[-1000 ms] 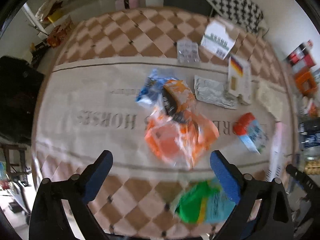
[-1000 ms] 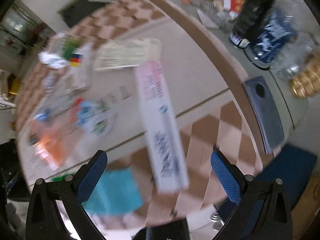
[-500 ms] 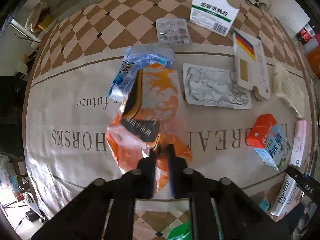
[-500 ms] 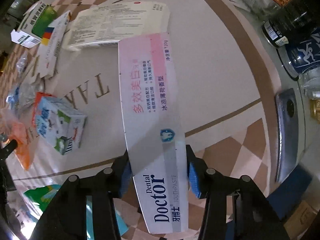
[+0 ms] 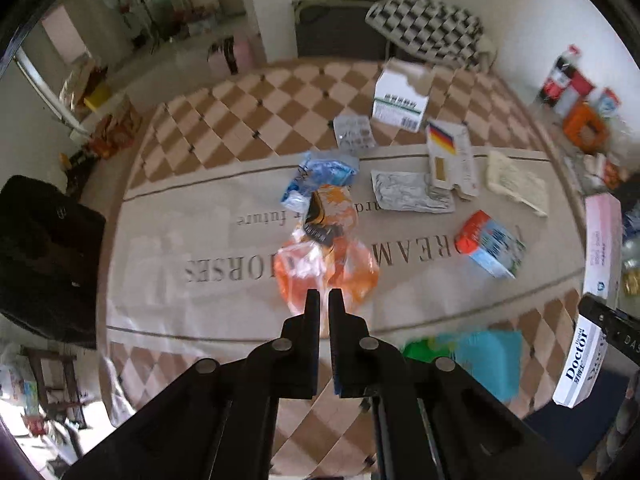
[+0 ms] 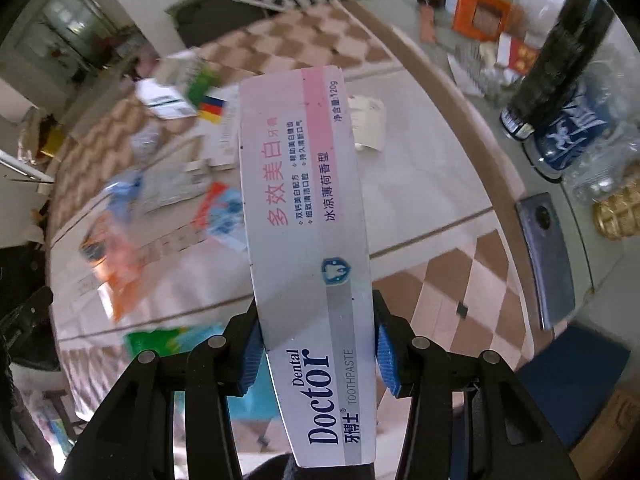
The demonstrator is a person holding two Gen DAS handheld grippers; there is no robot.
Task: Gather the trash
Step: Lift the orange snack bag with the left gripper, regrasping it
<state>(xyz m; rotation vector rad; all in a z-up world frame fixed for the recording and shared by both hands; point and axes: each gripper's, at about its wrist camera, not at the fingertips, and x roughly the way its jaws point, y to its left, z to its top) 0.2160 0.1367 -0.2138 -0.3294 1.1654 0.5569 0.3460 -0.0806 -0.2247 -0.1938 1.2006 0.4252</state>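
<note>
Tablecloth (image 6: pixel 432 152) below toothpaste box (image 6: pixel 308 216), lengthwise forward.

Your left gripper (image 5: pixel 324 300): black linkage arms, round silver rivets | right gripper (image 6: pixel 318 344): black, blue pads (image 6: pixel 387 354), possibly rubber.
</note>
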